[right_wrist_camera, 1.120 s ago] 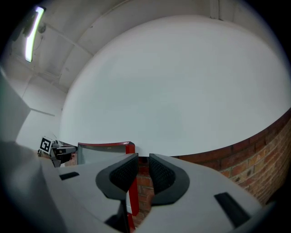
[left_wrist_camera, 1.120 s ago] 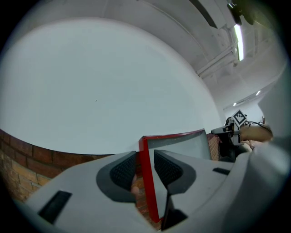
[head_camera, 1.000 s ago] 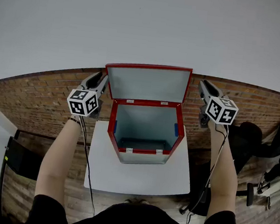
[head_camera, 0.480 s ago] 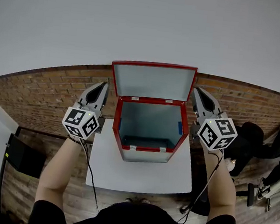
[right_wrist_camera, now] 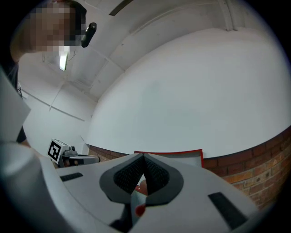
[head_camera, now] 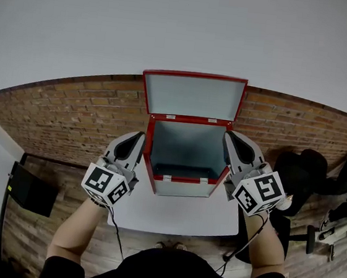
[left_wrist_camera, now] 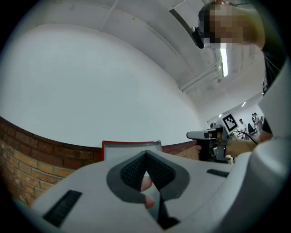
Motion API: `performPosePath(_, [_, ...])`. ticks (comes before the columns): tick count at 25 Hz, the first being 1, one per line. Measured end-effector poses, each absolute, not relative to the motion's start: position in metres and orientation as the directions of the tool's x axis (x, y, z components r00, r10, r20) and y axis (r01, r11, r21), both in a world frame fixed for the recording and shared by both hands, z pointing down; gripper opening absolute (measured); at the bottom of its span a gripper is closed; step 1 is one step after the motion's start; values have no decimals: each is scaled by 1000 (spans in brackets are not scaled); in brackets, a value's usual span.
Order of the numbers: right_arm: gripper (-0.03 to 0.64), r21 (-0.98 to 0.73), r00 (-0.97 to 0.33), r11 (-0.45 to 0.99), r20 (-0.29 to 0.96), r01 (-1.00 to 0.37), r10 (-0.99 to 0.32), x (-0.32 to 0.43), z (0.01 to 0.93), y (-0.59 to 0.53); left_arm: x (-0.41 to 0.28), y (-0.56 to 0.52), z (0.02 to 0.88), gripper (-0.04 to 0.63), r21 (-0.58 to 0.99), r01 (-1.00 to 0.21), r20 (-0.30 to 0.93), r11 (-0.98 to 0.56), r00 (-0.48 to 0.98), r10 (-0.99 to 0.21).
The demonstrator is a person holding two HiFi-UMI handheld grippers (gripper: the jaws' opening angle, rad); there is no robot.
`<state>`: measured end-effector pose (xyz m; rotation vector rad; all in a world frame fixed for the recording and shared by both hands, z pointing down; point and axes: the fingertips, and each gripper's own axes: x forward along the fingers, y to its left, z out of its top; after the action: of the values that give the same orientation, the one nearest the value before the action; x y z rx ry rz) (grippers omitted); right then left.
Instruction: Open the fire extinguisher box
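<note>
Left gripper (head_camera: pixel 136 138) and right gripper (head_camera: pixel 231 137) clenched empty, flanking the centre-frame box (head_camera: pixel 183 188); I'd take its stiff, probably light lid (head_camera: pixel 194 96) by the rim.

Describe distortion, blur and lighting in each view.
Head view: fisheye bends the brick wall into an arc; red box sharp, evenly lit. Left gripper view: dark round vignette, ceiling light strip blown out. Right gripper view: same vignette, white wall bulging.
</note>
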<state>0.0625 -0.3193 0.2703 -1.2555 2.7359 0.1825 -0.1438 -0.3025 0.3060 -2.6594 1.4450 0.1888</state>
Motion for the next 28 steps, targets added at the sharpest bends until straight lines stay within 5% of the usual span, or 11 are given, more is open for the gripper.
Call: performPosePath(28, [18, -17, -678, 679, -37, -734, -734, 28, 396, -215, -92, -207, 414, 48, 58, -783, -57, -620, 617, -785])
